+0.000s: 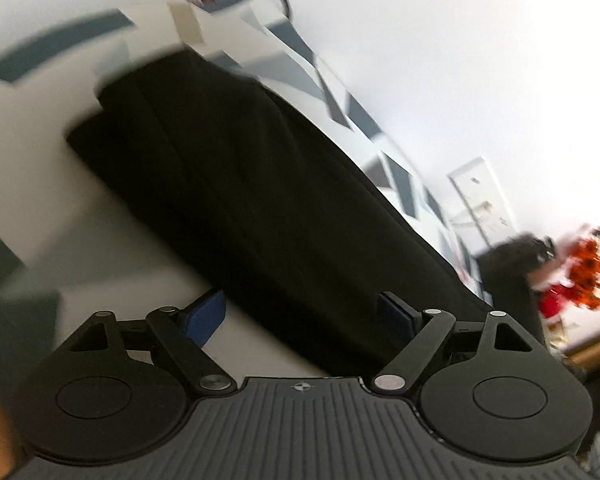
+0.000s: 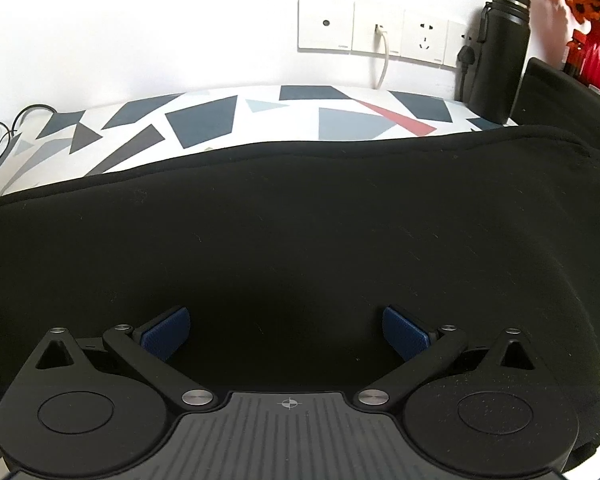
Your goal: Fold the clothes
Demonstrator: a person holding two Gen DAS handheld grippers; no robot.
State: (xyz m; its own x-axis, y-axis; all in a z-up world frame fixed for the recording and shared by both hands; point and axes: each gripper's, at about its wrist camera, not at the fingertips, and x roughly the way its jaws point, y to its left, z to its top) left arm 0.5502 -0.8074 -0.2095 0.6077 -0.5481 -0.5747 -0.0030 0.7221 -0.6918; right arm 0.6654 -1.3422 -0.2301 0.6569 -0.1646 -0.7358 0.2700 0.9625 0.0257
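A black garment [image 2: 300, 220] lies flat across the table and fills most of the right wrist view; it also shows in the left wrist view [image 1: 252, 184], blurred, as a long dark band. My right gripper [image 2: 286, 334] is open just above the garment's near part, its blue pads [image 2: 166, 332] wide apart with nothing between them. My left gripper [image 1: 300, 316] is open and empty at the garment's edge, one blue pad [image 1: 206, 316] over the light table, the other over the black cloth.
The tablecloth [image 2: 204, 120] is white with grey, blue and red shapes. At the back right stand a black bottle [image 2: 500, 52] and a red vase with orange flowers [image 2: 596, 56]. Wall sockets [image 2: 380, 28] with a white cable sit behind. Cables [image 2: 4, 136] lie at the far left.
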